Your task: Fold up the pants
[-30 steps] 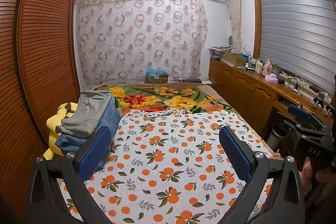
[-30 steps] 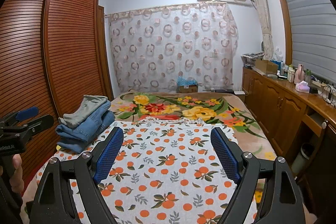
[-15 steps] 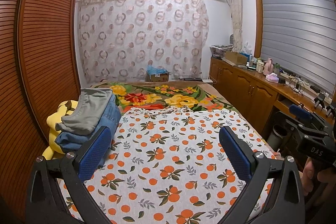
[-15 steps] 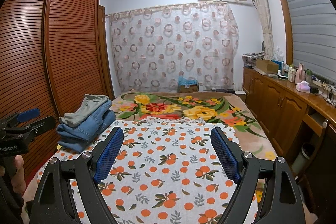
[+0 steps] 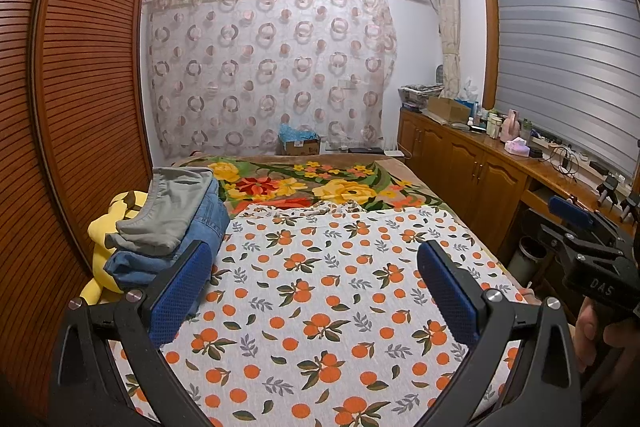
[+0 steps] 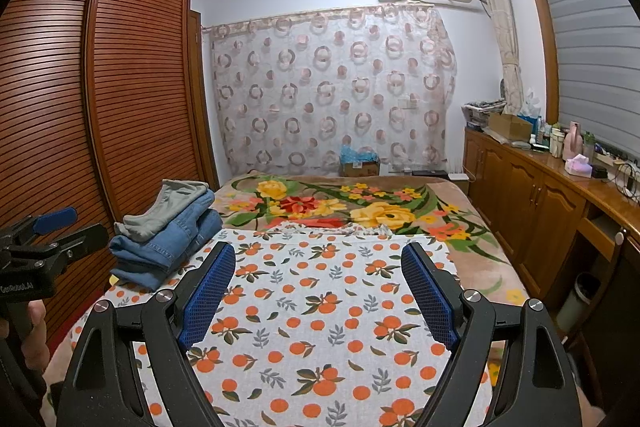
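While both my left claw (image 5: 308,291) and right claw (image 6: 318,295) hang open and empty above the bed (image 6: 320,327), folded pants (image 6: 168,231) lie stacked near the wardrobe (image 6: 100,107).

Both grippers are showing black frames, left gripper (image 5: 314,285) and right gripper (image 6: 318,285), wearing blue textured pads (image 5: 180,293), silver screws.

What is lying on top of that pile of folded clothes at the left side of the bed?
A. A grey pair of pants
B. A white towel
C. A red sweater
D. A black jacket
A. The grey pants lie folded on top of the blue jeans, with nothing above them in either wrist view.
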Motion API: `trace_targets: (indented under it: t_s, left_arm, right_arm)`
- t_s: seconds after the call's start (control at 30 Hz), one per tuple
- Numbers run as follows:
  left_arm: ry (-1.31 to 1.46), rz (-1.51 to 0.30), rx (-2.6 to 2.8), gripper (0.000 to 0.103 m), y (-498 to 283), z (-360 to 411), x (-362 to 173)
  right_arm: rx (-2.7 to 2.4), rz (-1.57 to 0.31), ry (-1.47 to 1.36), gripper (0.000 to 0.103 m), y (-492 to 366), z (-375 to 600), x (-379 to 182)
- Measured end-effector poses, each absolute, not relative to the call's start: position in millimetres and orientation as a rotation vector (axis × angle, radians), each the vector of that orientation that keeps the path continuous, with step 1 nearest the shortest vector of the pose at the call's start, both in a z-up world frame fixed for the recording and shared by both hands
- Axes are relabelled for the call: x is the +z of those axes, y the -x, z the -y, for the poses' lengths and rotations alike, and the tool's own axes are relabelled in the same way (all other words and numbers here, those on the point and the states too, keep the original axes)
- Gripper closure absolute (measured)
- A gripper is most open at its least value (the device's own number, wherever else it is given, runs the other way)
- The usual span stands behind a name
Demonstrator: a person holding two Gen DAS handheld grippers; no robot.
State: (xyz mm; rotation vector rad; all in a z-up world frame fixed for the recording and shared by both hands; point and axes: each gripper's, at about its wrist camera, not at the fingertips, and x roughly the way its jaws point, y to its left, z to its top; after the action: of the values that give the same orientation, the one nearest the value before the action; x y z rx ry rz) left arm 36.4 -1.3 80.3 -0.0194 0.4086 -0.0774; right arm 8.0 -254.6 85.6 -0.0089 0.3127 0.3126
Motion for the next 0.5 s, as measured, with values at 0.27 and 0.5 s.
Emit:
trace_targets:
  t_s: [0.27, 0.5]
  left_arm:
    - [0.019, -0.408, -0.077, 0.000, -36.3, 1.5, 80.7]
    - [0.019, -0.409, -0.076, 0.000, -36.3, 1.5, 80.7]
  right_arm:
    - [0.313, -0.312, 0.010, 0.017, -8.3, 255.7, 85.6]
    - [0.315, -0.312, 0.009, 0.017, -8.5, 256.0, 85.3]
